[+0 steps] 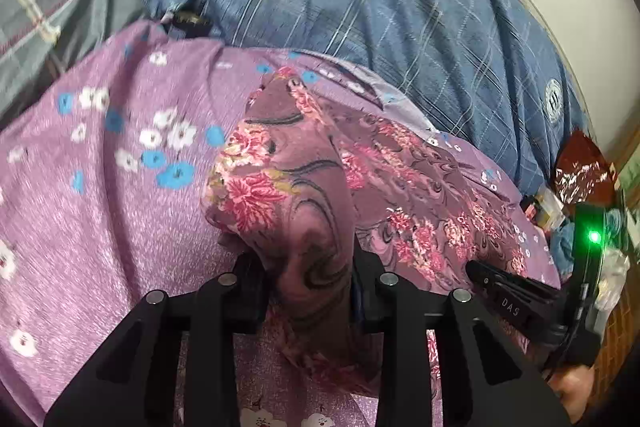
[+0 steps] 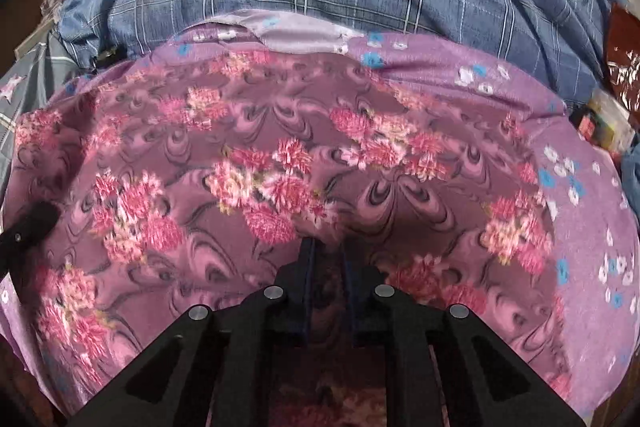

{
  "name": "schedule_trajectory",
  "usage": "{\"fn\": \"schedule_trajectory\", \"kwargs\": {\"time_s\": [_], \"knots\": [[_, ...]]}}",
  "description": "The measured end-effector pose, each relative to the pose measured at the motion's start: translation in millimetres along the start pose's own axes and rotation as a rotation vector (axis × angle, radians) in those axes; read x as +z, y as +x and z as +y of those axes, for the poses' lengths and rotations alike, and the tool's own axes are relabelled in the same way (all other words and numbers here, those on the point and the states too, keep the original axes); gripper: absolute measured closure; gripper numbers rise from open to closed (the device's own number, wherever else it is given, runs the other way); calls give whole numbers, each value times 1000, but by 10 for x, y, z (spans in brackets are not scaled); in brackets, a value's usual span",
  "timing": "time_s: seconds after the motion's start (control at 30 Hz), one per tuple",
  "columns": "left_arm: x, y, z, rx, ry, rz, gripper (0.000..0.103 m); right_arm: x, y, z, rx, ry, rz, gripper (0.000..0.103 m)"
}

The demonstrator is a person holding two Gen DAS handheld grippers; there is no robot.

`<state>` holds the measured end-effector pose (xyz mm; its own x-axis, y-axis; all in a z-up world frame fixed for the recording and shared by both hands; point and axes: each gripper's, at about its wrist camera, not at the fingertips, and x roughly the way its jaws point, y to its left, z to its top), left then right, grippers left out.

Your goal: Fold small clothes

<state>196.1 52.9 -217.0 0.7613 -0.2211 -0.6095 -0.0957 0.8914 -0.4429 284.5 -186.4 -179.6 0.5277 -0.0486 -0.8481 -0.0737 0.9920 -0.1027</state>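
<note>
The floral cloth (image 2: 280,167) looks thin, soft and light. The left claw (image 1: 308,279) is clamped on a bunched edge. The right claw (image 2: 326,259) seems clamped on its near hem, though blur hides it partly.

Both tools are black plastic. The left gripper (image 1: 310,281) has thick black fingers (image 1: 250,291) and round silver screws (image 1: 156,297). The right gripper (image 2: 326,267) has blue edges inside. A small green light (image 1: 594,237) glows above white letters (image 1: 508,305). Some bare skin (image 1: 570,391) shows.

2 close wrist views, shared garment (image 1: 304,187)
</note>
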Motion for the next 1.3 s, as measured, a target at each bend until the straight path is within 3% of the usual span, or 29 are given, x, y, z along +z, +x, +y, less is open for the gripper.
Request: {"fn": "schedule_trajectory", "kwargs": {"time_s": [0.2, 0.4, 0.57, 0.6, 0.67, 0.73, 0.8, 0.93, 0.97, 1.03, 1.13, 1.23, 1.3], "knots": [[-35, -230, -469, 86, 231, -92, 76, 42, -87, -383, 200, 126, 3, 86], [-173, -371, -1266, 100, 528, -153, 77, 91, -229, -966, 452, 303, -61, 60], [-467, -183, -2040, 56, 746, -104, 77, -9, -226, -1594, 637, 465, -82, 51], [-570, -65, -2210, 43, 784, -71, 77, -58, -177, -1762, 674, 509, -68, 44], [-751, 155, -2422, 29, 838, -11, 77, -149, -86, -2006, 713, 596, -46, 42], [-919, 408, -2515, 47, 857, 61, 74, -218, -4, -2200, 720, 657, -23, 42], [-986, 423, -2505, 28, 855, 67, 60, -238, 56, -2281, 720, 671, -7, 42], [-898, 10, -2415, -152, 865, 19, 25, -177, 167, -2195, 752, 653, 36, 39], [-857, -159, -2360, -193, 872, -24, 21, -160, 153, -2161, 731, 638, 35, 37], [-798, -361, -2295, -230, 889, -89, 19, -88, 148, -2087, 692, 610, 29, 29], [-630, -397, -2113, -179, 883, -137, 19, -34, 43, -1970, 621, 602, -11, 27], [-405, -269, -1829, -150, 771, -133, 19, 10, -136, -1869, 604, 551, -77, 27], [-284, -176, -1678, -183, 683, -125, 19, 55, -162, -1745, 576, 514, -89, 27]]}}
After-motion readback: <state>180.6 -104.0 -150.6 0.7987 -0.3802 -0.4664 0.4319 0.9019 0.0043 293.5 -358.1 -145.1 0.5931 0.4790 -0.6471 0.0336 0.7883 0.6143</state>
